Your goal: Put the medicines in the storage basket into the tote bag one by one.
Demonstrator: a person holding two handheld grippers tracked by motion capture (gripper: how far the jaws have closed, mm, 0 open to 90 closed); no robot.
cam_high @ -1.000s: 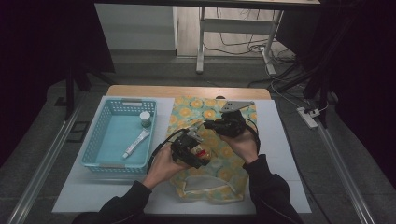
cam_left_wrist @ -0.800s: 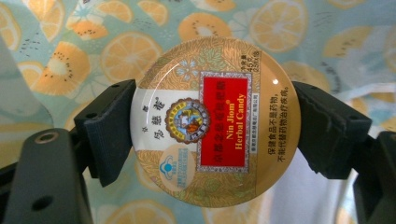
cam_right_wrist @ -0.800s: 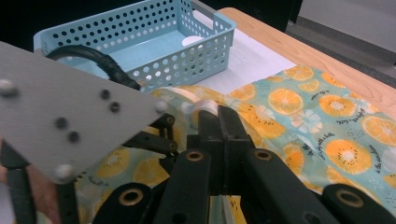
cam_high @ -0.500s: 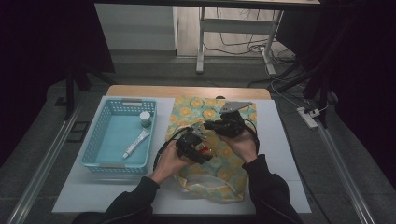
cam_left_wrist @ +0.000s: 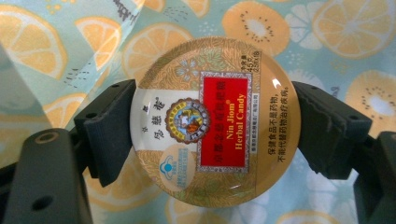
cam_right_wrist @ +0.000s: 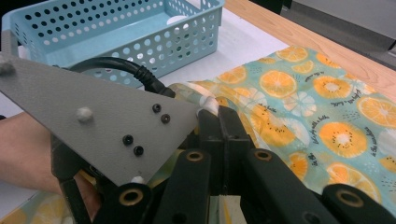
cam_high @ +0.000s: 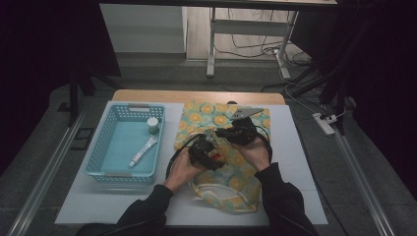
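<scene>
Left gripper (cam_left_wrist: 205,126) clamped on round candy tin (cam_left_wrist: 212,123), fingers (cam_left_wrist: 109,128) pressing opposite sides of rim, printed lid facing camera. Tin held just above citrus-print fabric bag (cam_high: 223,169) lying on worktop (cam_high: 295,162). Right gripper (cam_right_wrist: 222,116) fingers together, pinching bag's edge and lifting it. Blue basket (cam_high: 125,142) left of bag, holding tube (cam_high: 142,151) and small jar (cam_high: 153,125).

Round gold candy tin (cam_left_wrist: 209,122) with red label, lid up, over the fruit-print cloth bag (cam_high: 231,183).
</scene>
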